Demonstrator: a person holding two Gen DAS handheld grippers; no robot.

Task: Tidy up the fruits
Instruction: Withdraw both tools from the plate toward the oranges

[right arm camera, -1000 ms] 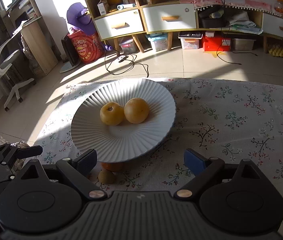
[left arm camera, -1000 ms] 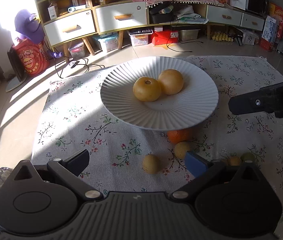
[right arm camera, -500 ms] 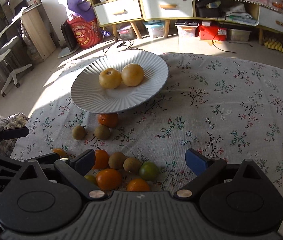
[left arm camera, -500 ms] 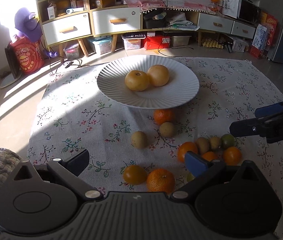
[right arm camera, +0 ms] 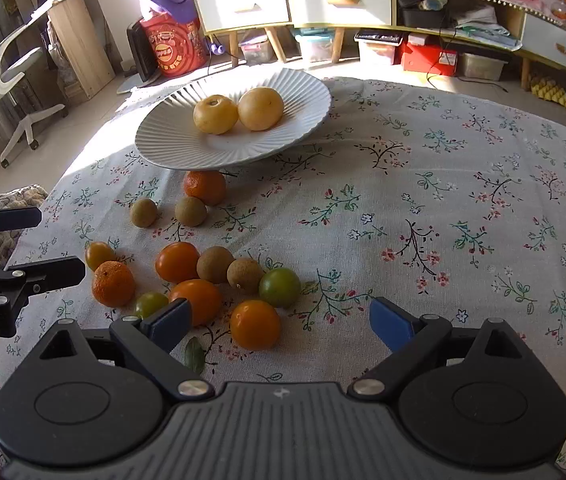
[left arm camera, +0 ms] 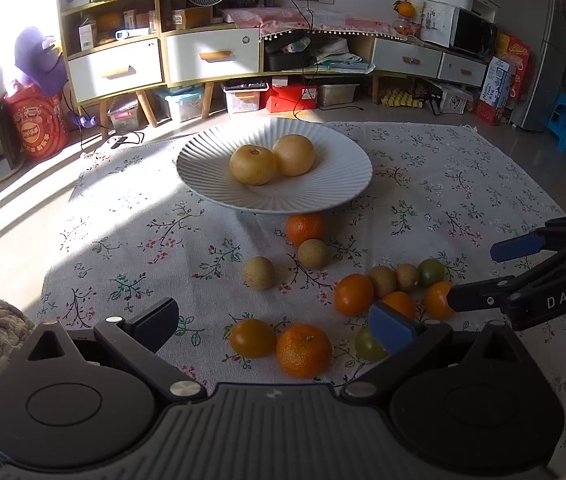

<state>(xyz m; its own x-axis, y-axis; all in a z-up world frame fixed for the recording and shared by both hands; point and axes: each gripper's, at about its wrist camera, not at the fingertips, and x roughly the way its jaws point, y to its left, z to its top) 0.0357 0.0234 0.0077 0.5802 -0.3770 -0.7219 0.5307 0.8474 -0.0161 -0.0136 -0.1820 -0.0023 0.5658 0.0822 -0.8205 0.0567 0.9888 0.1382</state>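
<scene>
1. The left gripper (left arm camera: 275, 322) is hovering over the near edge of the cloth (left arm camera: 463, 184), its jaws spread wide and gripping nothing.
2. An orange (left arm camera: 303, 350) and a yellow-orange fruit (left arm camera: 252, 337) are lying touching each other between its fingers, just ahead of them.
3. The right gripper (right arm camera: 279, 318) is likewise gaping wide and holding nothing, hanging above the cloth.
4. A cluster of small fruits is sitting just ahead of its left finger: orange ones, two brown ones (right arm camera: 215, 264) and a green one (right arm camera: 280, 287), most of them touching.
5. One orange fruit (right arm camera: 255, 324) is lying between the right gripper's fingers, nearer the left one.
6. Farther ahead of both grippers, a white plate (left arm camera: 323, 196) is standing on the cloth, carrying two large yellow fruits (left arm camera: 253, 165) side by side and touching.
7. Another orange (left arm camera: 305, 229) is sitting at the plate's near rim, with a brown fruit (left arm camera: 312, 253) touching it and one more (left arm camera: 258, 273) apart to its left.
</scene>
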